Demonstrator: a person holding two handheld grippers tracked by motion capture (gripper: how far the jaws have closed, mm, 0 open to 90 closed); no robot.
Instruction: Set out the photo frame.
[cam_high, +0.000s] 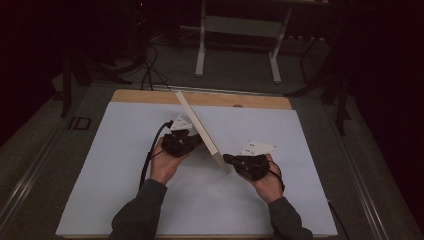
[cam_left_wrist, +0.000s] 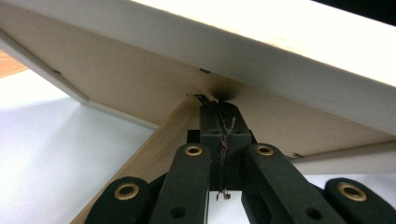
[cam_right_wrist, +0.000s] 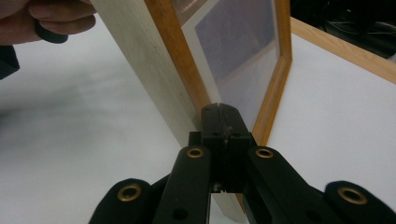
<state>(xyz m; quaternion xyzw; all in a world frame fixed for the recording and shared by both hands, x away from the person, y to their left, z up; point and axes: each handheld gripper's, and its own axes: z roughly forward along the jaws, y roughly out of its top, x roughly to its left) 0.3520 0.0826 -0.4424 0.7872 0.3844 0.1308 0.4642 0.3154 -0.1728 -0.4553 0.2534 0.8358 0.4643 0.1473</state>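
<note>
The picture frame (cam_right_wrist: 224, 60) is cut off at the top edge, and its glazed image is blurred beyond recognition.

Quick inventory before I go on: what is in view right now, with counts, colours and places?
picture frame: one, pale wood edge, tilted on edge mid-table between the grippers
stand leg: one, brown, on the frame's back
white sheet: one, covers the table
table: one, wooden, far edge showing
white stand: one, on the floor beyond the table
left gripper: black, shut, tips at the frame's back
right gripper: black, shut, tips at the frame's near corner
sleeves: two, grey, bottom edge
</note>
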